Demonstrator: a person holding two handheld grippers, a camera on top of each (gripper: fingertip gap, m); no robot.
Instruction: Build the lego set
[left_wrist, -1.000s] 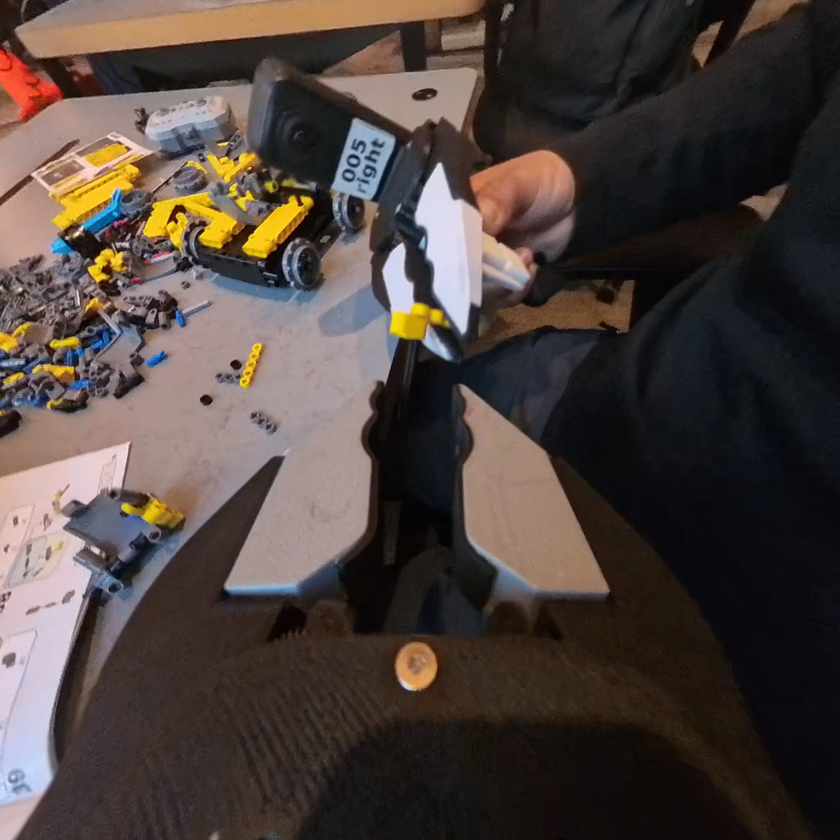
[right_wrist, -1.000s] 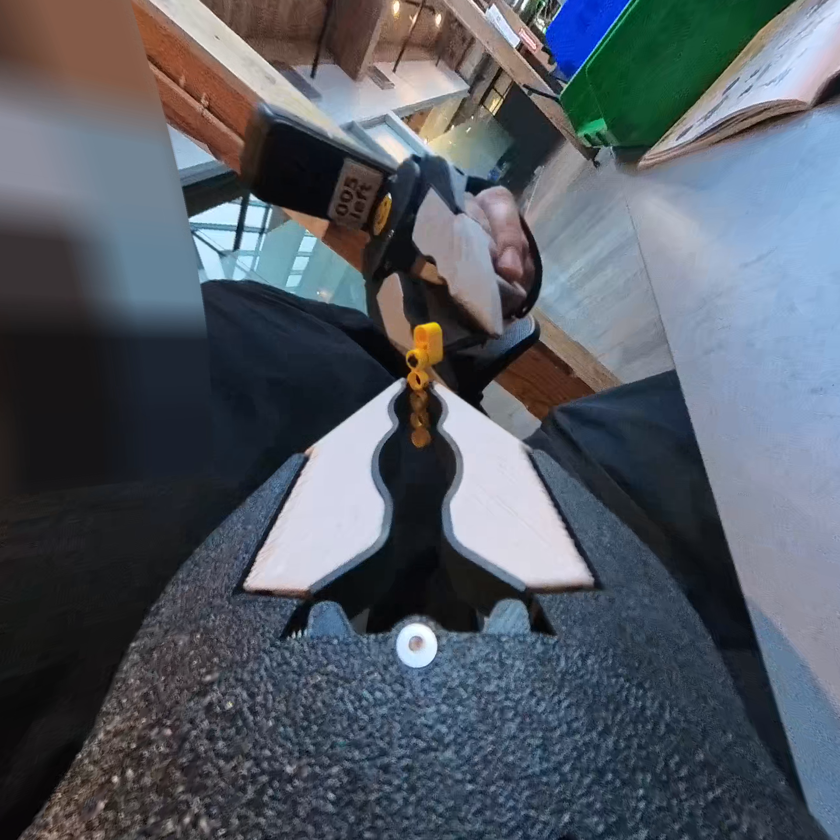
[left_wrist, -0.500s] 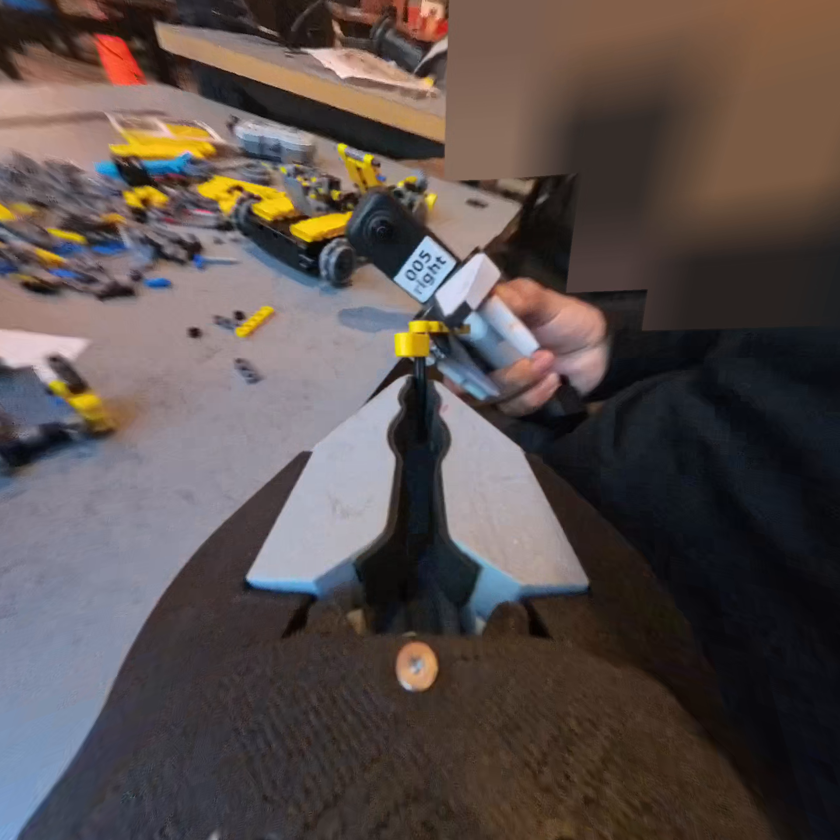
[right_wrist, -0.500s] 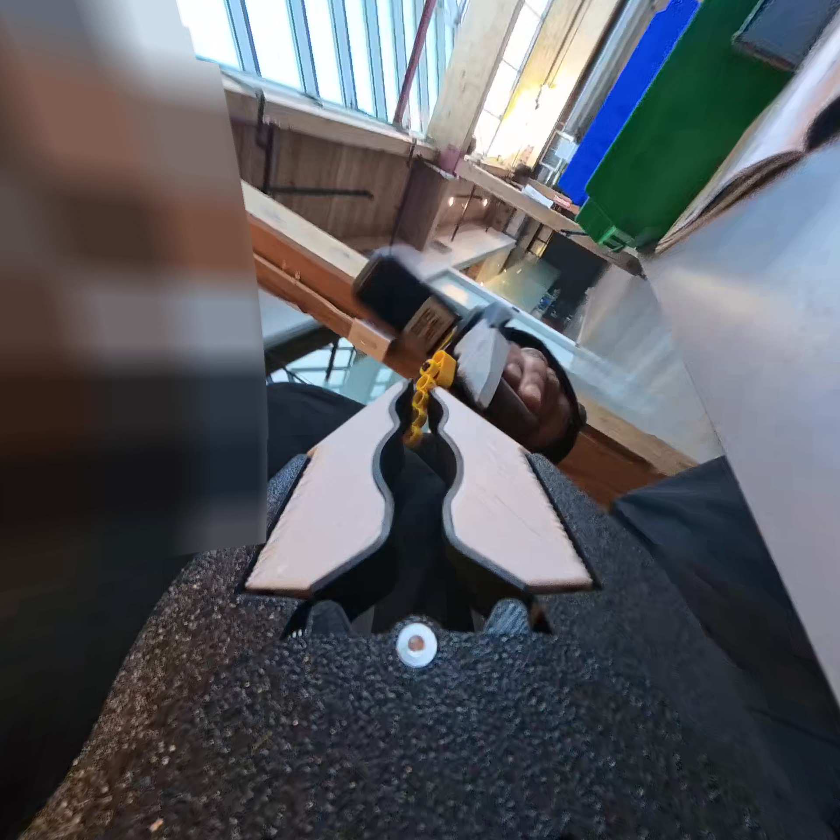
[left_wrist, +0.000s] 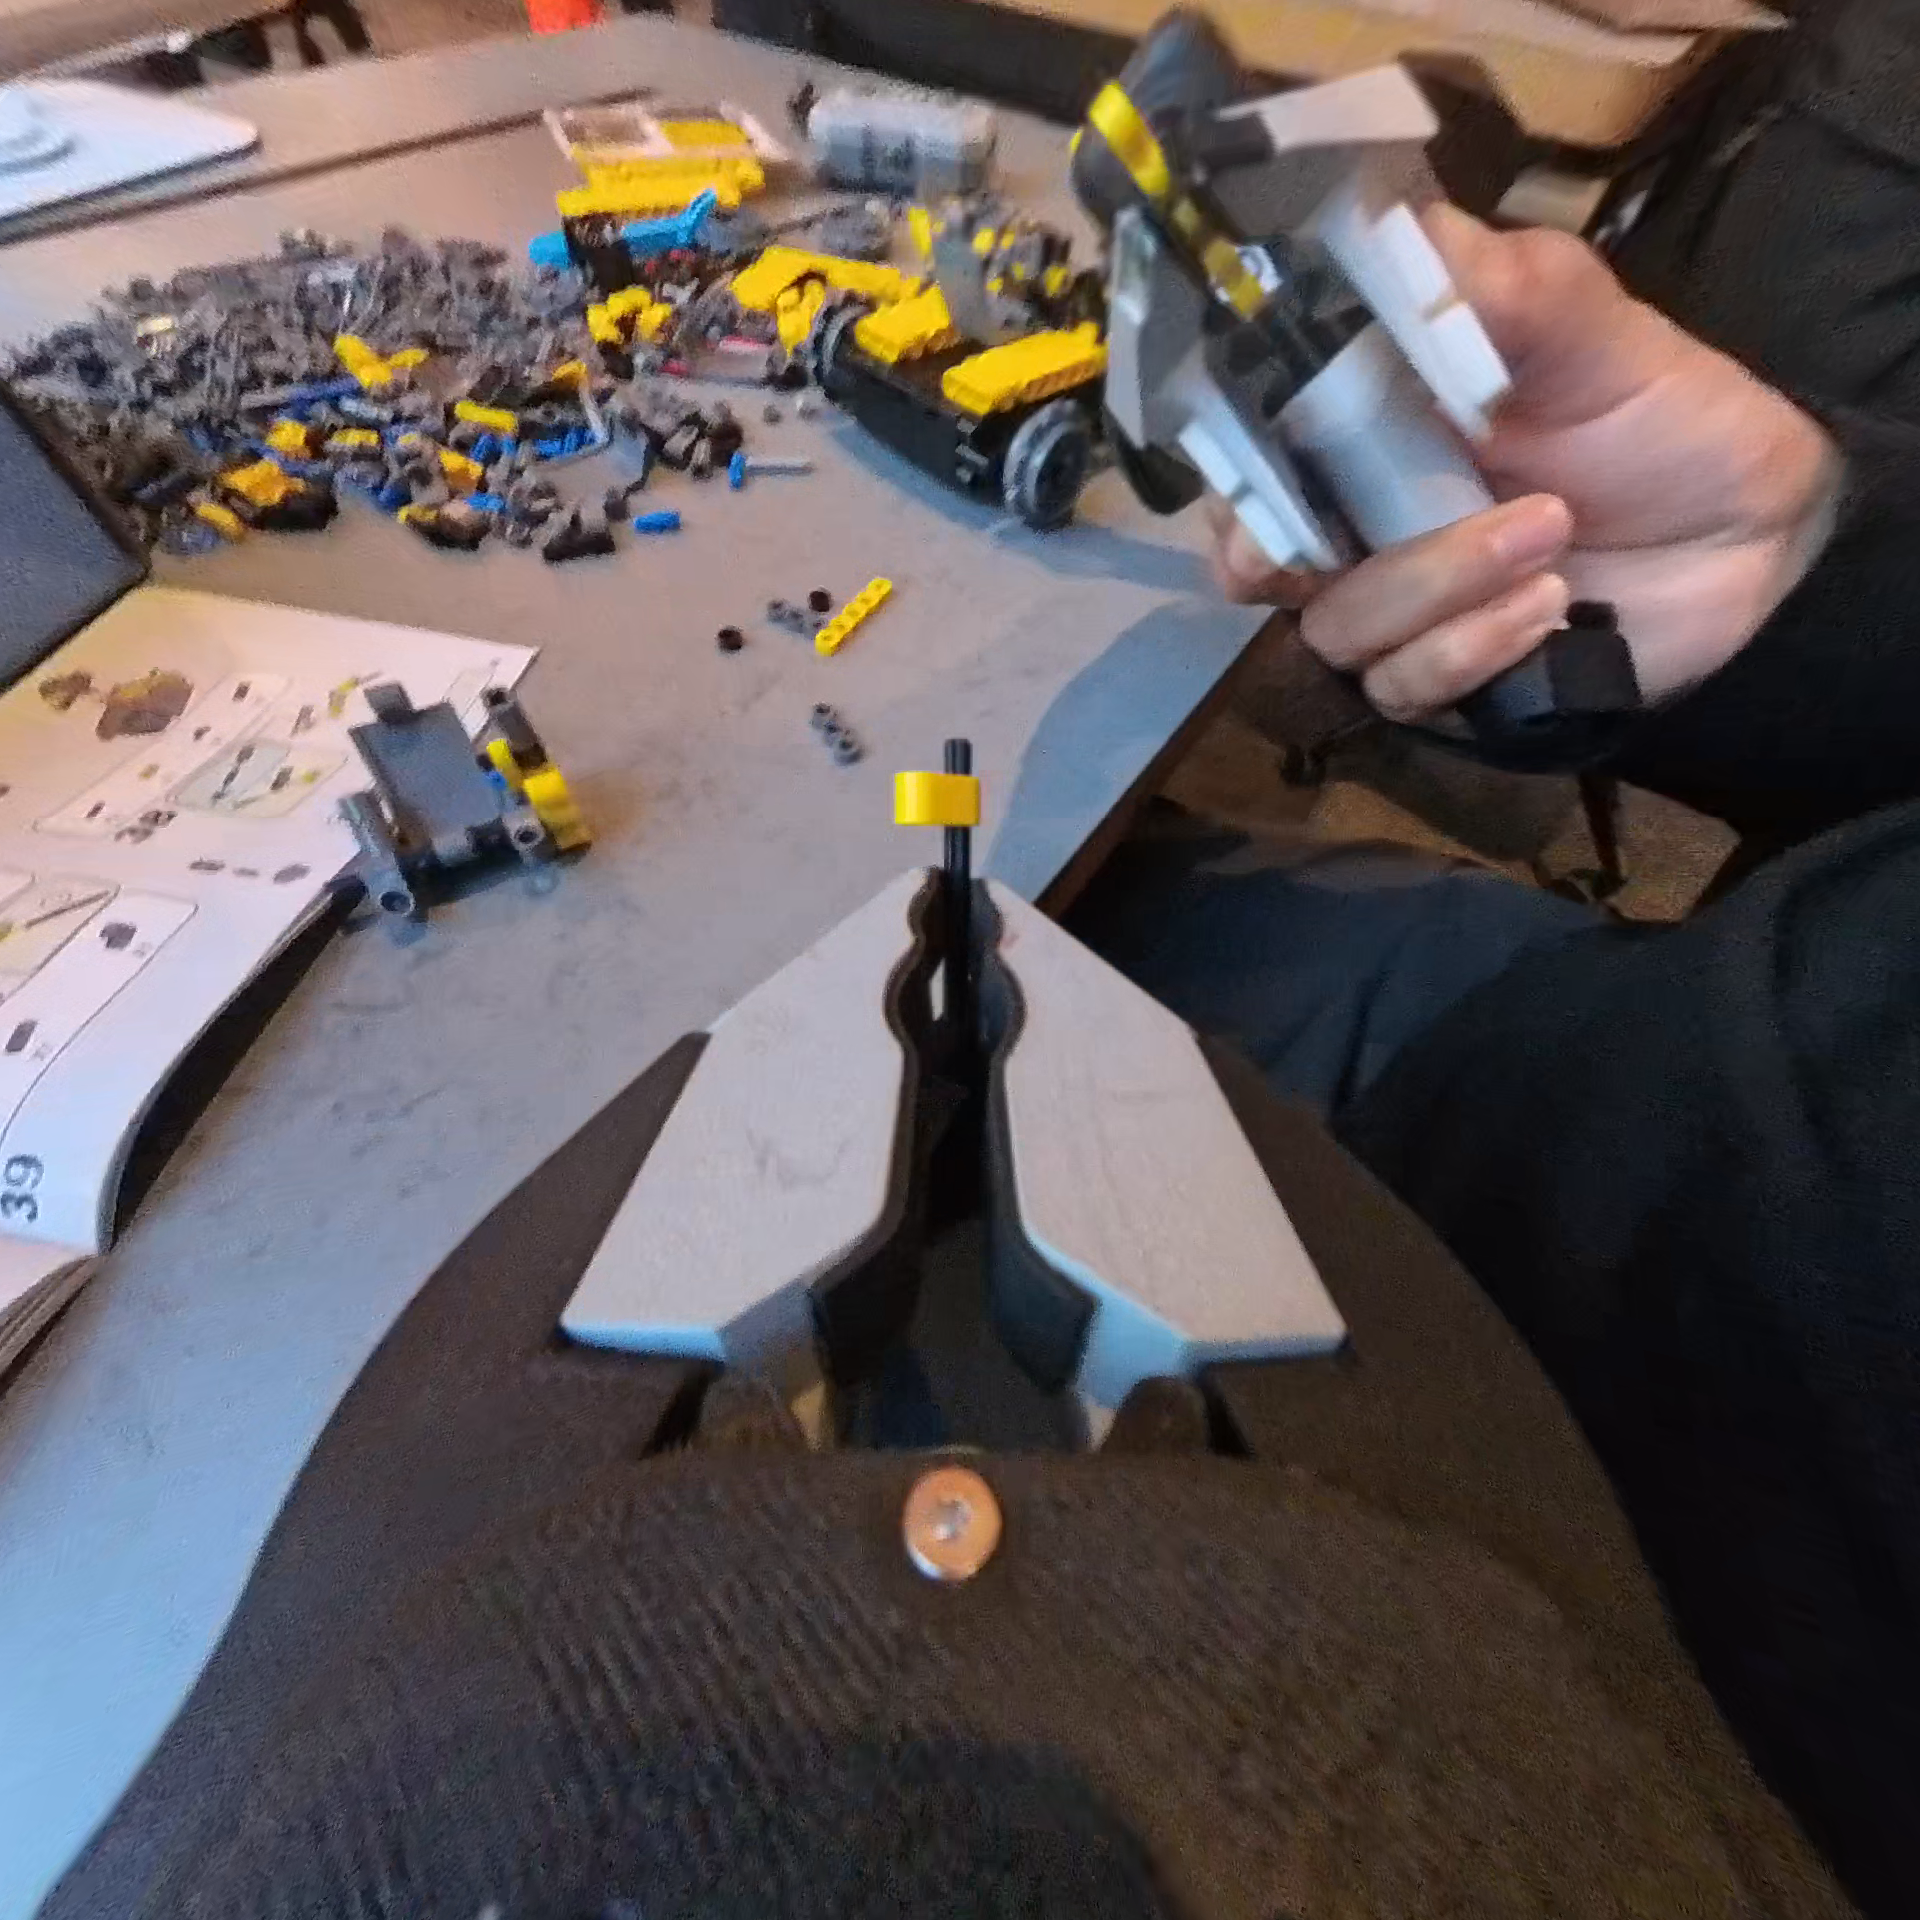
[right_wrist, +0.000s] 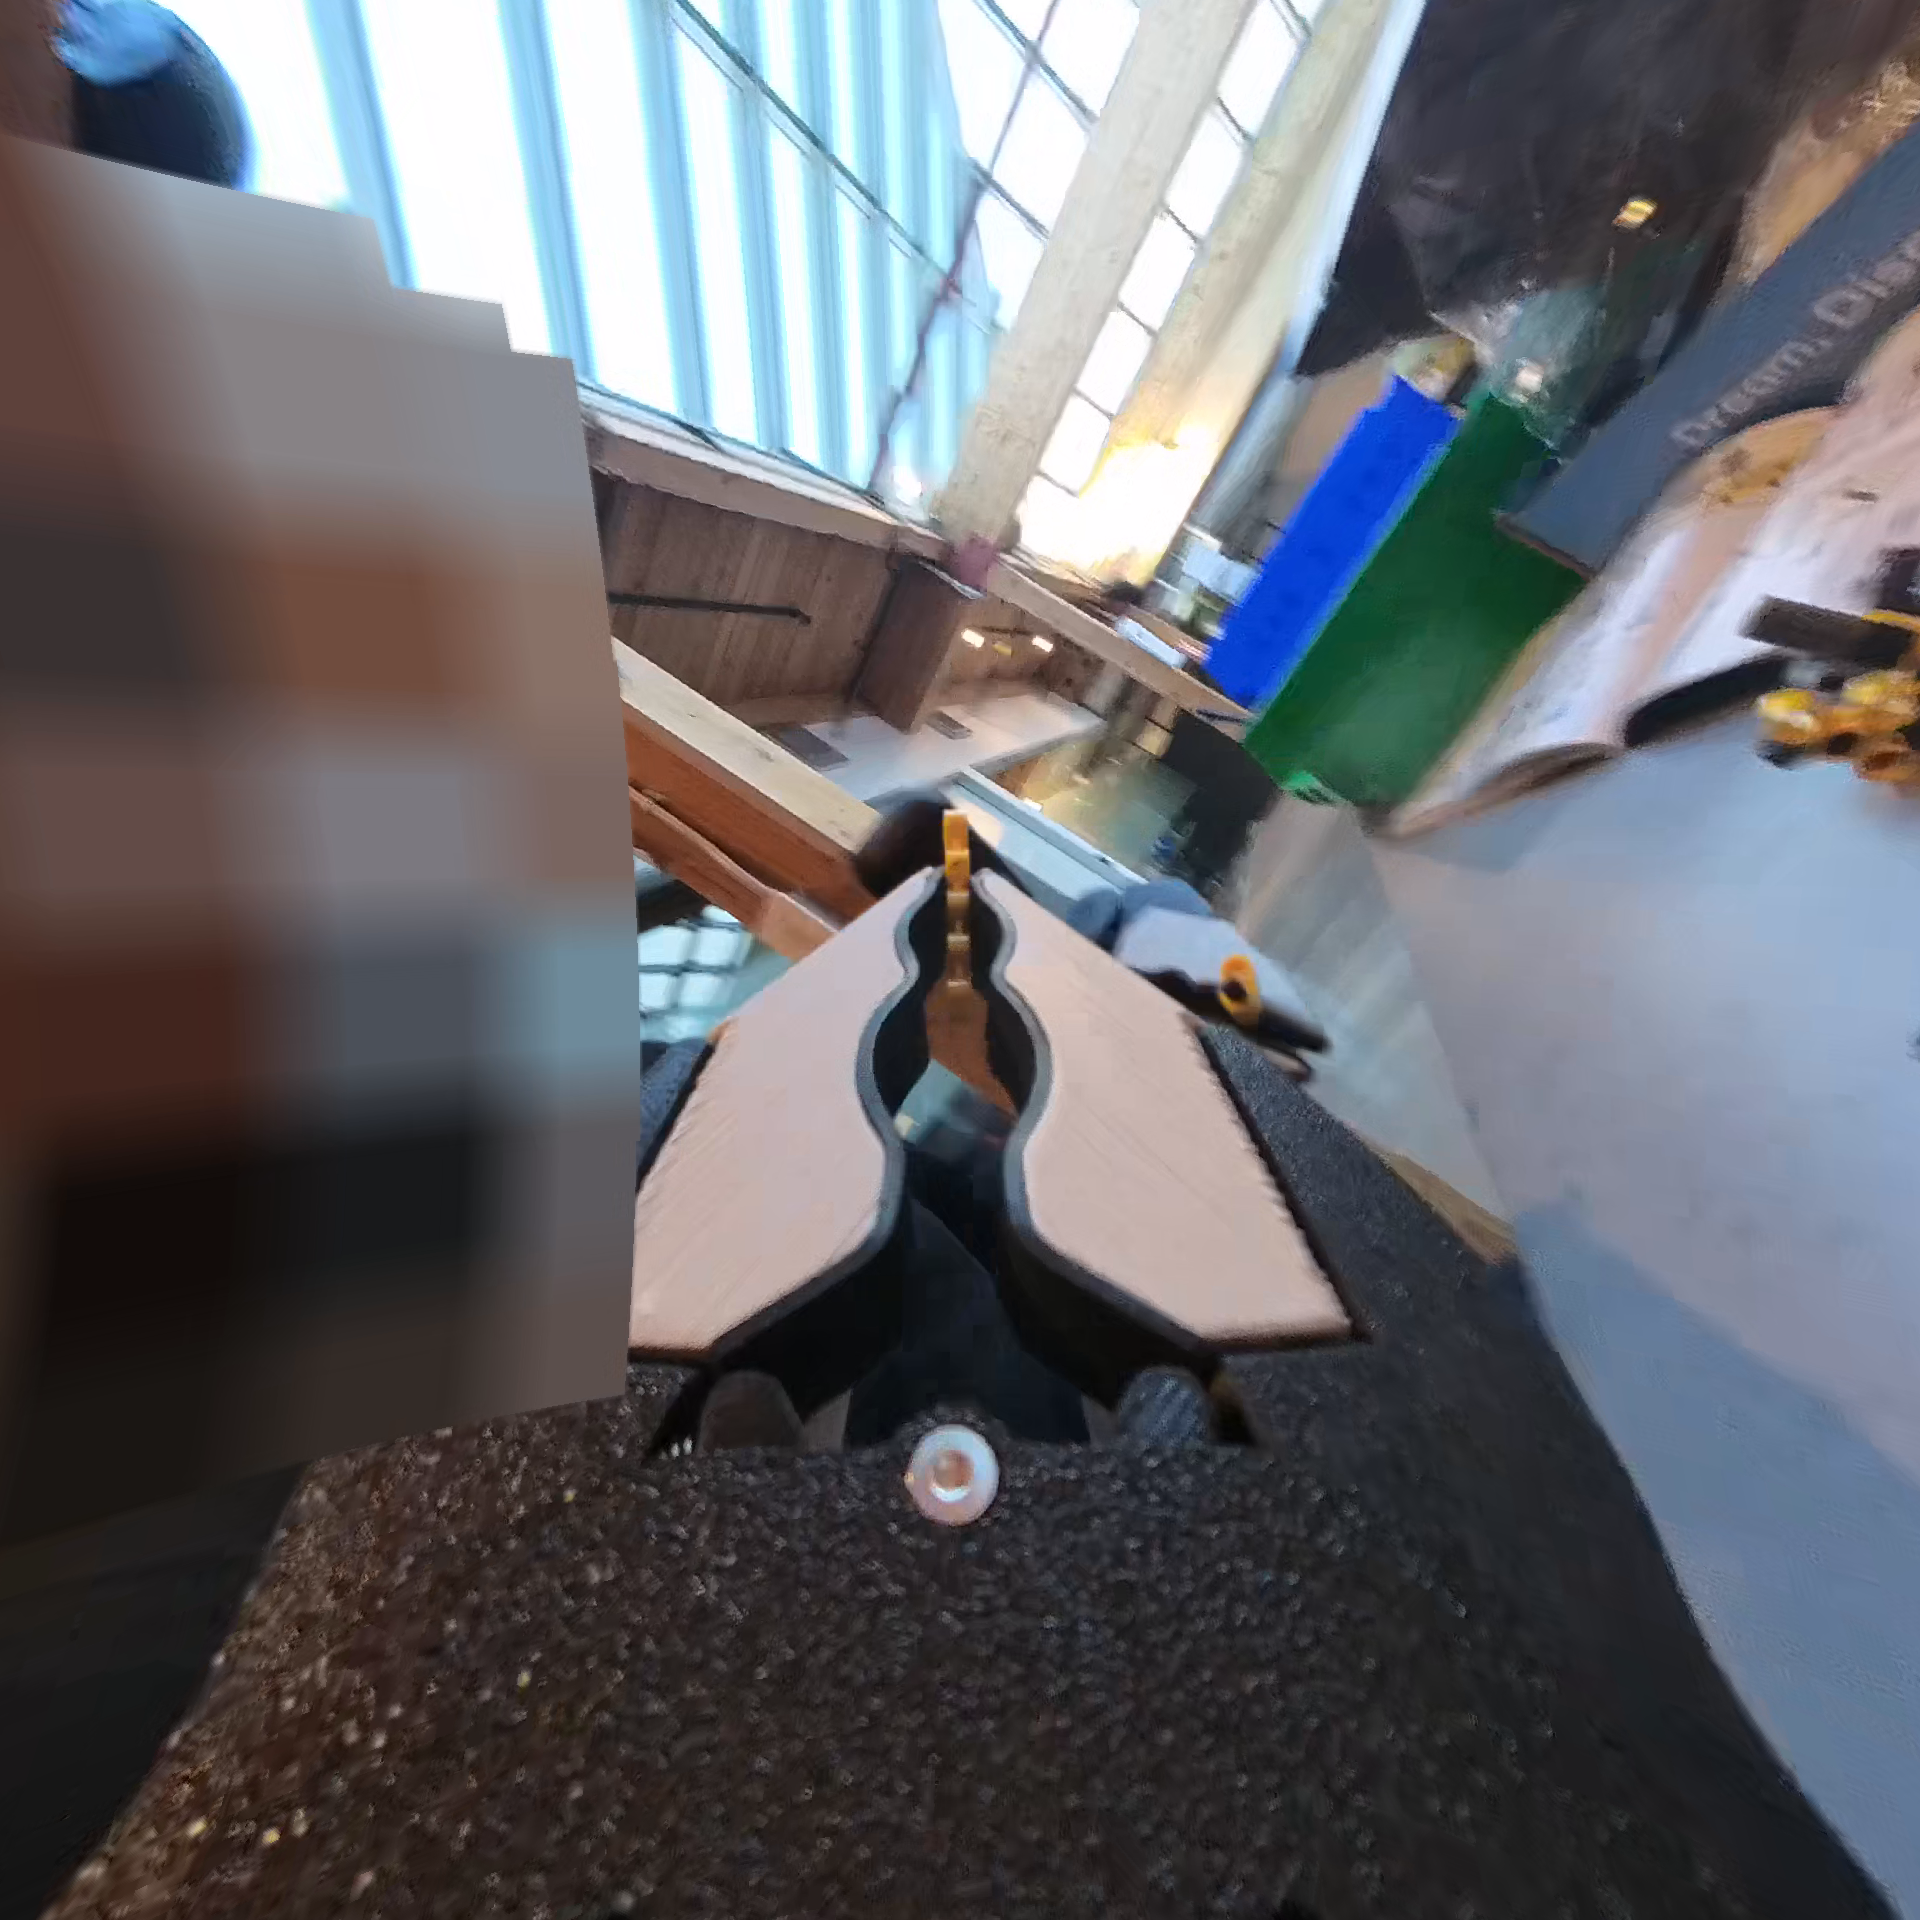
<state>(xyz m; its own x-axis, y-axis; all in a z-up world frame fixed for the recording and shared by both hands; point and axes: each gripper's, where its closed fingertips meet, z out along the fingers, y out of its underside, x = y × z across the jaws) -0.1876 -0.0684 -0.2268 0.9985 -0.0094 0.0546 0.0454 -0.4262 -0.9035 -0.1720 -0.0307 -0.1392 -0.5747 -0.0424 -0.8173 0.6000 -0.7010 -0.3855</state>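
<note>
Left wrist view: left gripper (left_wrist: 954, 902) held level over the counter (left_wrist: 623, 997) edge, fingers nearly closed, pinching a thin black axle (left_wrist: 956, 914) w/ a small yellow bush (left_wrist: 936, 798) near its tip. Right gripper (right_wrist: 958, 883) raised up & to the right, gripped by a hand (left_wrist: 1621, 499); its fingers almost closed on a yellow beam (right_wrist: 954, 914) w/ holes, standing edge-on. Loose bricks pile (left_wrist: 343, 405) & part-built yellow vehicle (left_wrist: 966, 384) lie further back on the counter.

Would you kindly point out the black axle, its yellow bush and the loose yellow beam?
black axle (left_wrist: 956, 894), left wrist view, mid shaft.
yellow bush (left_wrist: 935, 798), left wrist view, front face.
loose yellow beam (left_wrist: 854, 615), left wrist view, middle.
</note>
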